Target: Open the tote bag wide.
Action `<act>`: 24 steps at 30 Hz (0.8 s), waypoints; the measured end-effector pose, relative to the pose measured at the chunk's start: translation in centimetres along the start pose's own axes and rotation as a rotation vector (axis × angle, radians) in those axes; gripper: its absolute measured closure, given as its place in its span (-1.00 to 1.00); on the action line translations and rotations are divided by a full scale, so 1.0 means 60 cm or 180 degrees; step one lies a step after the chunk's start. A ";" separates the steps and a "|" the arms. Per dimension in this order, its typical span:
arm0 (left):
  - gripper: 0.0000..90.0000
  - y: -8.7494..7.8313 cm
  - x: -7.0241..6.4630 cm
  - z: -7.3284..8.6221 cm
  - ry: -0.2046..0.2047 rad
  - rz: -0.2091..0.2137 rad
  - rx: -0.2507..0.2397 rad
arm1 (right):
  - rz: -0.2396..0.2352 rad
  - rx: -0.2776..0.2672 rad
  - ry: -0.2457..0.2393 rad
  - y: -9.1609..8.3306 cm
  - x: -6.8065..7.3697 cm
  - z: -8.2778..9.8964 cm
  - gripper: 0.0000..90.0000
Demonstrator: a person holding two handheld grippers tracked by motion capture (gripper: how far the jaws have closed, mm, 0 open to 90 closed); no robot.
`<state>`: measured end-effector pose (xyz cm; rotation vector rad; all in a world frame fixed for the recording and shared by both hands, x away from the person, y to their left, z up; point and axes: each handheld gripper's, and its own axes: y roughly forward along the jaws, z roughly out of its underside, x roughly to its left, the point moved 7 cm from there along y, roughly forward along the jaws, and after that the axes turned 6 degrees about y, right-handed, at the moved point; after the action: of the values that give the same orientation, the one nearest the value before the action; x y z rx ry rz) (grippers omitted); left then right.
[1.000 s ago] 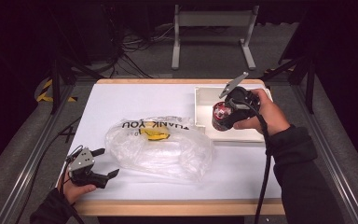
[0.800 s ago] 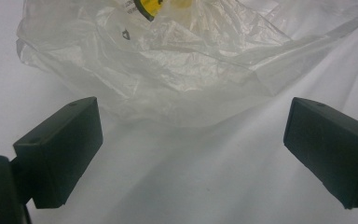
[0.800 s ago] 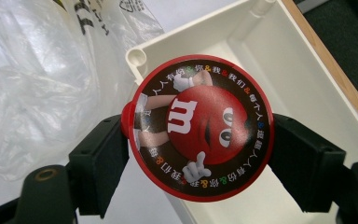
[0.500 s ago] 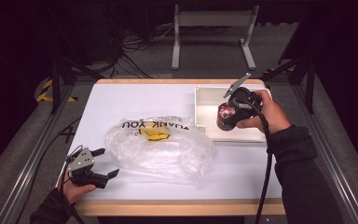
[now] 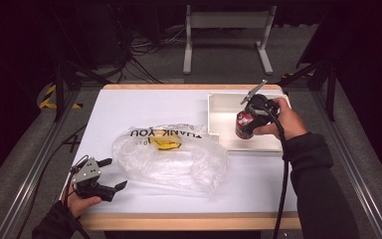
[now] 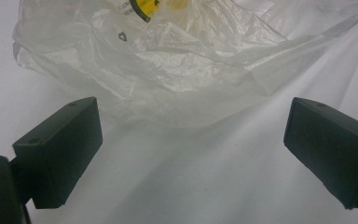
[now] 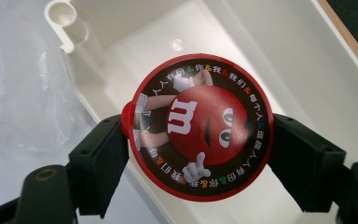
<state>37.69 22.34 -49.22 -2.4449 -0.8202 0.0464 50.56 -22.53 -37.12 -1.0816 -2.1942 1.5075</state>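
Candy tub (image 7: 200, 127), a red round one with a cartoon face on its lid, sits pinched between the jaws of the right gripper (image 5: 251, 113), one jaw pressed to each side, held above the white bin (image 5: 219, 107) at the table's (image 5: 129, 102) far right. Over at the near left corner the left gripper (image 5: 107, 174) rests with its jaws spread wide, holding nothing, just short of the crumpled clear bag (image 6: 186, 60).

Crinkled clear plastic bag (image 5: 171, 157), glossy tray (image 5: 219, 107)
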 end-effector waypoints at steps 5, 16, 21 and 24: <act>-0.88 0.000 0.000 0.000 -0.0001 0.0004 -0.0002 | 0.0002 0.0038 0.0060 0.015 -0.009 0.005 -0.49; -0.88 0.000 0.000 0.000 -0.0002 0.0001 0.0009 | 0.0010 0.0191 0.0132 0.047 -0.024 0.023 -0.49; -0.88 0.000 0.001 0.000 -0.0002 0.0005 0.0012 | -0.0016 0.0233 0.0152 0.057 -0.026 0.028 -0.49; -0.88 0.000 0.001 0.000 0.0001 0.0005 0.0013 | 0.0012 0.0267 0.0150 0.063 -0.030 0.030 -0.49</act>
<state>37.72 22.36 -49.24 -2.4418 -0.8172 0.0483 52.33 -24.37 -40.89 -1.0839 -2.0794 1.5447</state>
